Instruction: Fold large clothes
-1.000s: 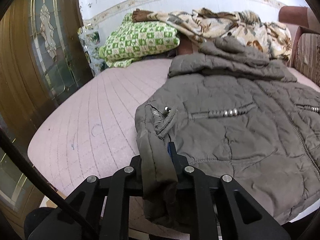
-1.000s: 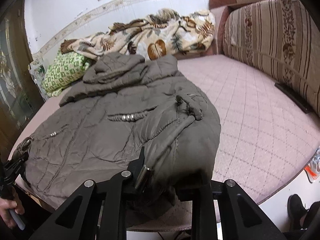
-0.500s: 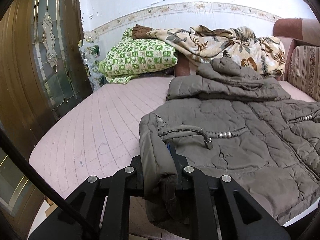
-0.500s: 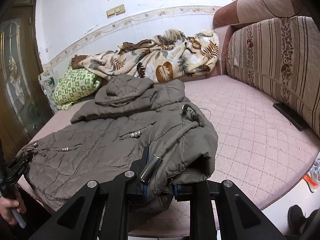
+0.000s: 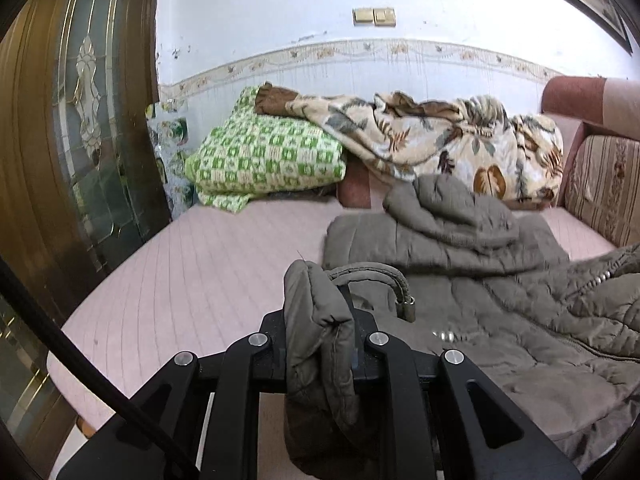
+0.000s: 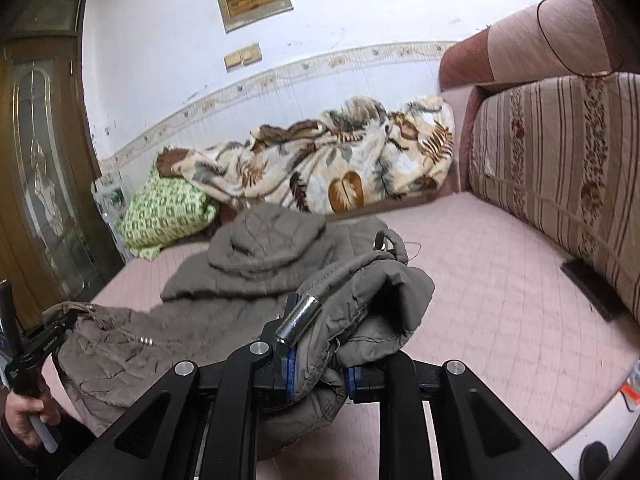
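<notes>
Grey jacket (image 5: pixel 500 320) hem in raised grippers

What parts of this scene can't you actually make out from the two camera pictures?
- Left tool: its fingertips are buried in the jacket hem in the left view.
- Right tool: jacket fabric bunched between its fingers covers the tips in the right view.
- Framed plaque: its writing is too small and blurred.
- Jacket's lower edge: cut off behind the tool frames in both views.
- Dark object by the striped cushion: too indistinct to identify.
</notes>
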